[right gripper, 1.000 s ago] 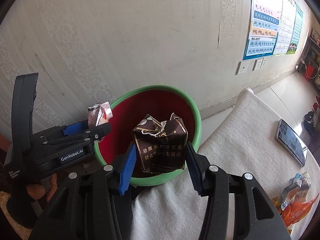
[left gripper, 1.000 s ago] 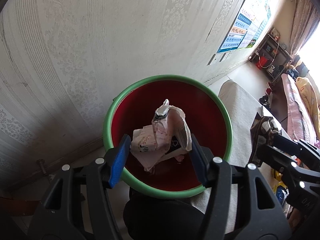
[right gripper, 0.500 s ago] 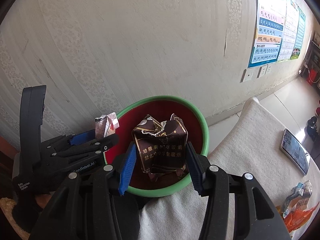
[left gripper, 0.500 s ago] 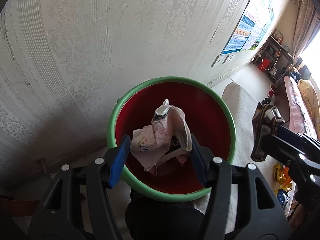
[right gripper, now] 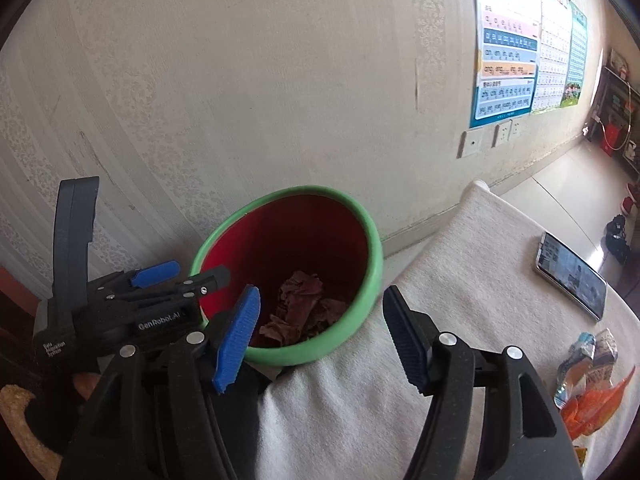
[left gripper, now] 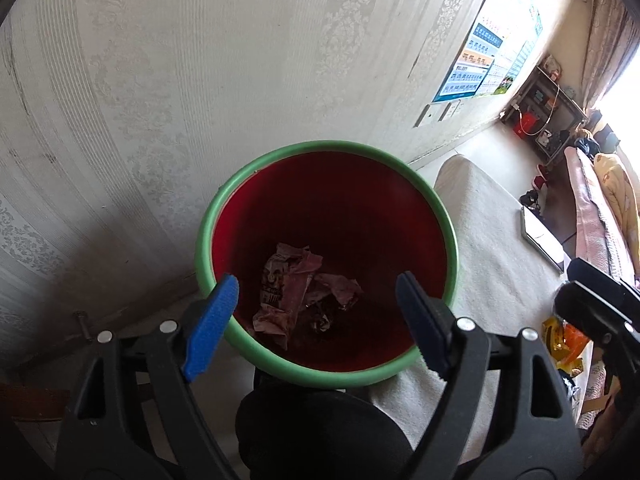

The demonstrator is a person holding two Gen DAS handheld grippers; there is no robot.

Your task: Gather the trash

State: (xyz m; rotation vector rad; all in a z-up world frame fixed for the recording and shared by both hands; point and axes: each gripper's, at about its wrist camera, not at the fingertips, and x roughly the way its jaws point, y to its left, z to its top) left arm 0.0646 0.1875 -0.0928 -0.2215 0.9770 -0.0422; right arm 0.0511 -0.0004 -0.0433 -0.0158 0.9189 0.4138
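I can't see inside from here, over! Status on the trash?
Both hand-held grippers, left and right, opening, nothing between the jaws. Crumpled wrappers lie in the green-rimmed red bin. Nothing in the way.

Both tongs point steeply downward. The left tongs (left gripper: 316, 312) are opening, nothing between the jaws. The right tongs (right gripper: 320, 334), at its 3 o'clock, are opening too, also empty.

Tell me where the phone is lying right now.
The phone lies screen-up on the white cloth, at the right of the right wrist view, beyond the leftover wrappers and well right of the green-rimmed bin.
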